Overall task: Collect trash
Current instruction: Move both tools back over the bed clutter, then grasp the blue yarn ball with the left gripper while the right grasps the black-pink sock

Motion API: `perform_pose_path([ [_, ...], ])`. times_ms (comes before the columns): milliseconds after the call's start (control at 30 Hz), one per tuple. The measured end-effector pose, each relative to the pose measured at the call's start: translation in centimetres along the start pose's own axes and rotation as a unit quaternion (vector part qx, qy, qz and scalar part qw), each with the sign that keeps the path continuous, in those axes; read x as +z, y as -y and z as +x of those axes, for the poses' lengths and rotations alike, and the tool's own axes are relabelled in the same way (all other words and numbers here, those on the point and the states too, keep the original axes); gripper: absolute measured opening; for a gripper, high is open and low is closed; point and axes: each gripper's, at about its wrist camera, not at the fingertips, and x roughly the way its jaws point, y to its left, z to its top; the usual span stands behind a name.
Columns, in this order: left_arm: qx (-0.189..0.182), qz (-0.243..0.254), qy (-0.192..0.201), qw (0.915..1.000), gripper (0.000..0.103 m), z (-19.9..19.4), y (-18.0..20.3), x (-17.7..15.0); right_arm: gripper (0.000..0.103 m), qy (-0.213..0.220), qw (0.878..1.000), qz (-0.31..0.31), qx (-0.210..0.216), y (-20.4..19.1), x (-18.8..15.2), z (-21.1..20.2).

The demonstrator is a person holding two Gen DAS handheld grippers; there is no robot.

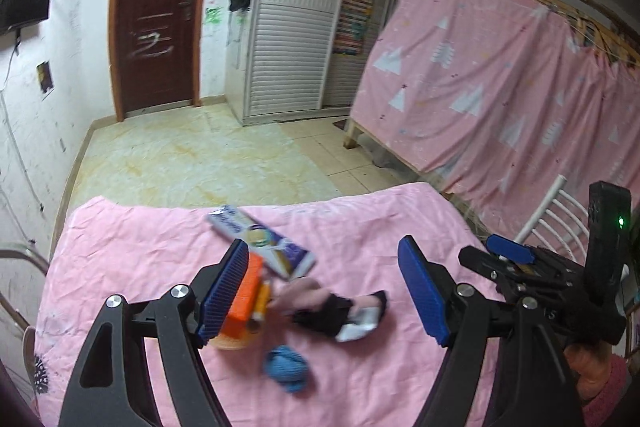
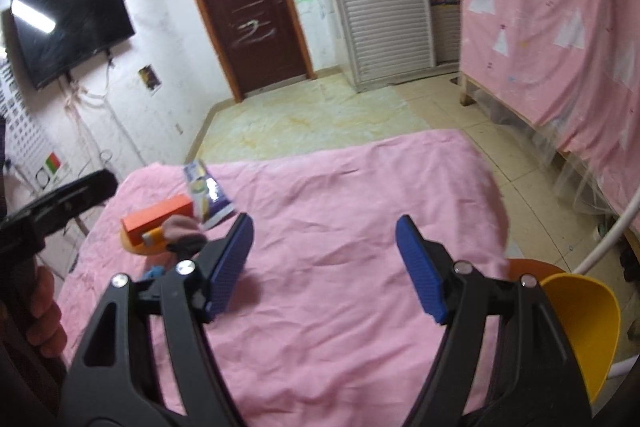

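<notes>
Pink cloth (image 1: 140, 267) covered the worktop, and the trash lay bunched toward its left side. You had a purple-and-white wrapper (image 1: 262, 247) farthest out, touching an orange box (image 1: 246, 297) with an orange tube (image 1: 262, 301) beside it; just beside those sat dark fabric scraps (image 1: 324, 307) around a white crumpled piece (image 1: 360, 323), and nearest you a blue wad (image 1: 286, 367). Your left hand-held gripper (image 1: 322, 291) hung over that pile, jaws wide and holding nothing. Your right hand-held gripper (image 2: 324, 267), equally wide and empty, faced bare cloth, with a yellow scoop-like container (image 2: 580, 327) at its right edge. Judging from this, you would have done best to settle the left over 1 piece, probably the blue wad, lower until both pads straddled it, and close without pinching cloth.
</notes>
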Motion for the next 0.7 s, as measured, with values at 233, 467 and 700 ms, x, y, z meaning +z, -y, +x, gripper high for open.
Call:
perform_pose_path([
  [233, -0.003, 0.001, -0.004, 1.0000, 0.068, -0.8, -4.4, -1.7, 0.071, -0.028, 0.998, -0.054, 0.027, -4.0, -0.6, 2.1],
  [467, -0.033, -0.009, -0.055, 0.9979, 0.068, -0.4, -6.4, -4.7, 0.071, -0.057, 0.993, -0.092, 0.049, -7.3, -1.2, 4.5],
  [700, -0.061, -0.005, -0.085, 0.9945, 0.068, 0.5, -5.1, -7.2, 0.071, -0.089, 0.989, -0.099, 0.059, -8.9, -1.7, 7.2],
])
